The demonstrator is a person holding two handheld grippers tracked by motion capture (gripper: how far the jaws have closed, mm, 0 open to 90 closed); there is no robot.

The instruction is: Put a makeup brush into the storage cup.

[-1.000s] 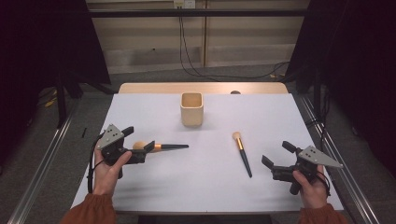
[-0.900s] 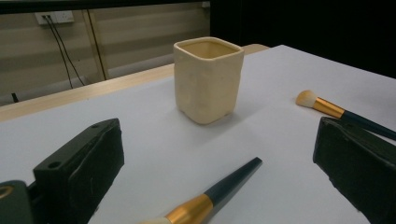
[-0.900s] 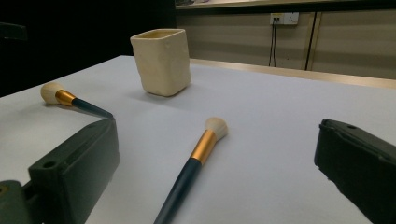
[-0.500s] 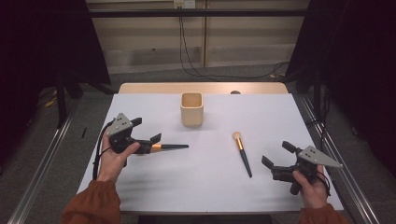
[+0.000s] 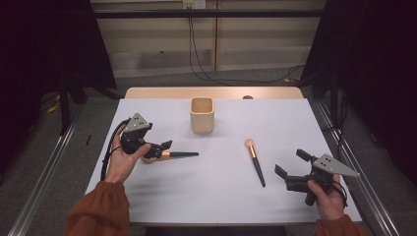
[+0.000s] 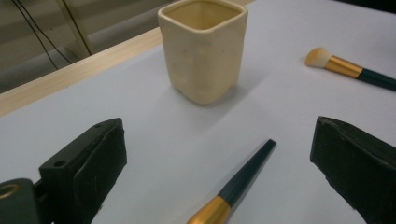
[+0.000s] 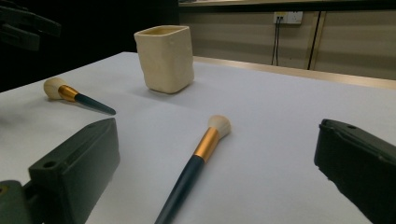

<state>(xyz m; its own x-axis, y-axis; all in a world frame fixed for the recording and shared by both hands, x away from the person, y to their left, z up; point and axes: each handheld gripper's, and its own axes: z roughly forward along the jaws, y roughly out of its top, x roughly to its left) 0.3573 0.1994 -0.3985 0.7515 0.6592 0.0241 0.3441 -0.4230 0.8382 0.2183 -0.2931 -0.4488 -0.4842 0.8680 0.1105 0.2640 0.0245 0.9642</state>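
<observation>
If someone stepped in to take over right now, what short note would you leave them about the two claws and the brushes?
Left gripper: open, jaws on either side of the left brush, not closed on it.
Right gripper: open, holding nothing, near the right brush.
Both brushes lie flat on the white table; the cream cup stands upright behind them, apparently holding nothing.
Done: nothing picked up.
Left: probably grip each brush and stand it in the cup.

Makeup brush at the tabletop's left side

A dark-handled makeup brush with gold ferrule and cream bristle head lies flat near the left edge, handle pointing right toward the tabletop's middle.
</observation>
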